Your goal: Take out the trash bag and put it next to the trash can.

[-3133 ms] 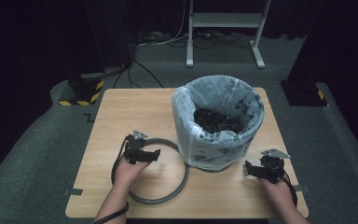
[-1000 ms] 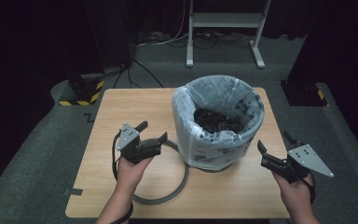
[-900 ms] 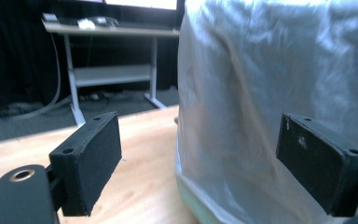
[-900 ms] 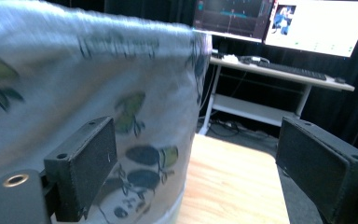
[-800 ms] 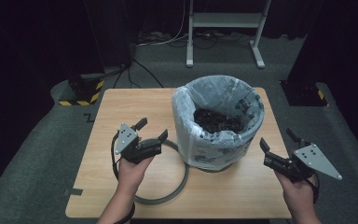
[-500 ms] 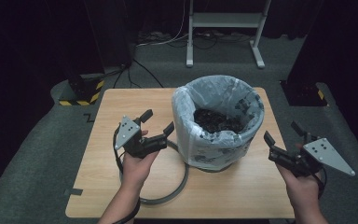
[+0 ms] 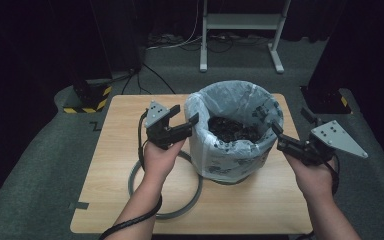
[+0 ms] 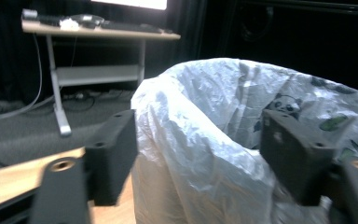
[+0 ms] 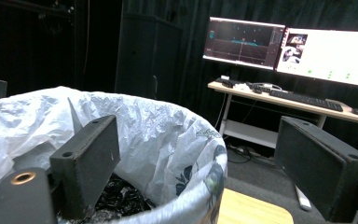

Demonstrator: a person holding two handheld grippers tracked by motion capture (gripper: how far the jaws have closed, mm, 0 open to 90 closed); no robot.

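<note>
Left tongs (image 7: 184, 116): held above the bench (image 7: 120, 165) at the left side of the bin (image 7: 235, 131), jaws pointing at it. The jaws stand apart and have just been closing in; in the left gripper view (image 8: 196, 154) the rim of the bin liner (image 8: 200, 126) bulges up between the two black pads, one pad outside the rim and one over the bin's mouth. No pad is seen pressing the plastic; whether either brushes it cannot be told.

Right tongs (image 7: 290, 125): held at the right side of the bin, jaws wide apart. In the right gripper view (image 9: 200, 154) one jaw sits over the inside of the bin and the other outside it, with the rim in the gap between them. Nothing is clamped.

Bin: a round bin lined with a pale printed plastic bag, standing on the bench toward the far right corner. The liner is folded over the rim all round.

Contents: dark crumpled waste (image 7: 234, 131) lies in the bottom of the liner.

Grey ring (image 7: 152, 212): a flat hoop lying on the bench near the front edge, just left of the bin's base, partly under the left forearm.

Hands: the left hand (image 7: 161, 156) and the right hand (image 7: 314, 177) each grip their tool from behind, both raised off the bench.
</note>
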